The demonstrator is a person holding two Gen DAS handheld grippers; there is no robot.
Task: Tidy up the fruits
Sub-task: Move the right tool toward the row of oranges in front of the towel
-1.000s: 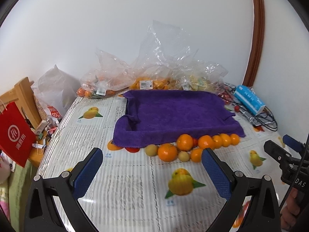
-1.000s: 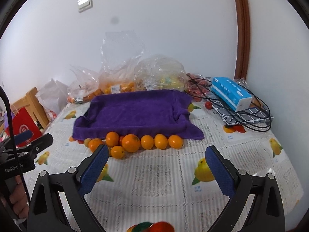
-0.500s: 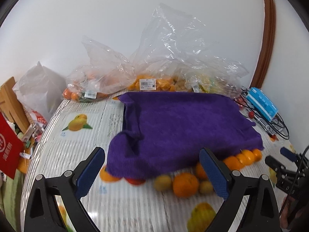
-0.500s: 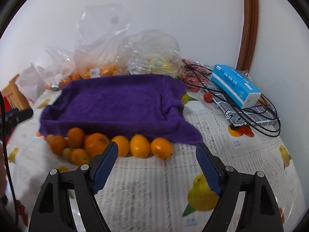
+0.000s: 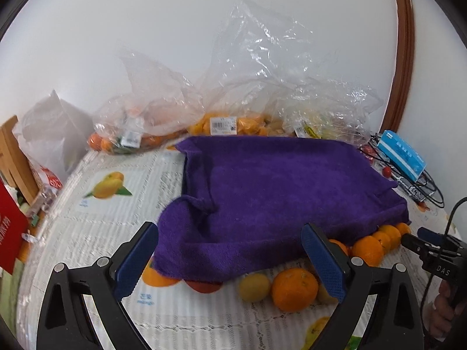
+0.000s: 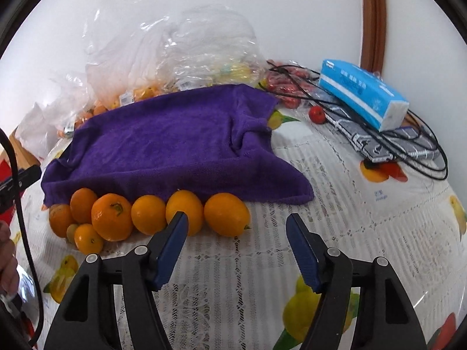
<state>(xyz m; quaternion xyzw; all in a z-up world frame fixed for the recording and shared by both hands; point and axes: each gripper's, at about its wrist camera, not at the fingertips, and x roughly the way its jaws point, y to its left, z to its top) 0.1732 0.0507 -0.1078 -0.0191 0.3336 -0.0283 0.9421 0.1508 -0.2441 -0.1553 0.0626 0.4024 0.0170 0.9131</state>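
A purple towel lies draped over something flat in the middle of the table. Along its near edge runs a row of several oranges and small yellow fruits. My left gripper is open just above the towel's near left corner, with a big orange beside its right finger. My right gripper hangs low before the row's right end. Its jaws are closing, and the rightmost orange sits just ahead of the fingertips, untouched. Both pairs of blue pads are bare.
Clear plastic bags of fruit line the wall behind the towel. At the back right lie a blue tissue pack, black cables and a cherry tomato. A red bag hangs off the left edge.
Both grippers have come down and closer to the towel and the fruit row. The right gripper's jaws have narrowed. The left jaws stay wide.
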